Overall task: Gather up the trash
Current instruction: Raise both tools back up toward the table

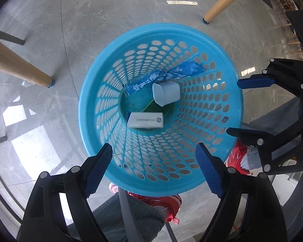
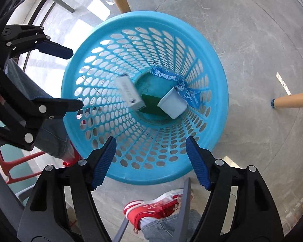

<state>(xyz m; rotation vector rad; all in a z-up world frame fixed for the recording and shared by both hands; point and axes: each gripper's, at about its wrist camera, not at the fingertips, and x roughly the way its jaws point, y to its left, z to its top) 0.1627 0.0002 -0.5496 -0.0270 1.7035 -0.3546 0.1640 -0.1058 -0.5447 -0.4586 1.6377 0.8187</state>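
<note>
Lying in the perforated blue basket (image 1: 103, 76): white box (image 1: 145, 120), cup (image 1: 166, 93), blue wrapper (image 1: 163, 76); both grippers' fingers gape, empty.

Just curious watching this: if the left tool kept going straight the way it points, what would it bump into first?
Probably the inside of the blue basket. The open left tool aims down into its mouth, towards the white box near the bottom; depth is hard to judge.

Left wrist: I look steeply down, close over the blue basket (image 1: 103, 76) | Right wrist: same steep, near look from the opposite side | Shared: basket interior, grey floor (image 2: 252, 40), each other's fingers (image 1: 254, 81).
</note>
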